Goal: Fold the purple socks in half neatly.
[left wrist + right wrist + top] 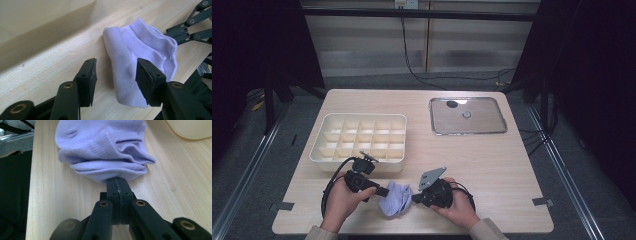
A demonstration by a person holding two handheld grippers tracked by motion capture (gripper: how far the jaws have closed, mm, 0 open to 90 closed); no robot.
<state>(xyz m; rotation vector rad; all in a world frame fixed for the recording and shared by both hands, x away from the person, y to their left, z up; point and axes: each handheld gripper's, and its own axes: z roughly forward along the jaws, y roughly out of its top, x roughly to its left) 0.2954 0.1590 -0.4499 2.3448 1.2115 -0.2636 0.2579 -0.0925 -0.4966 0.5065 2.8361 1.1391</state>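
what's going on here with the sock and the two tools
A person at a wooden table works a folded lavender sock with a hand-held tool in each hand. The right tool is shut on one end of the sock, pinching the fabric. The left tool is open, jaws spread beside the other end. A cream divided organiser box sits just beyond, and a metal tray lies farther right.
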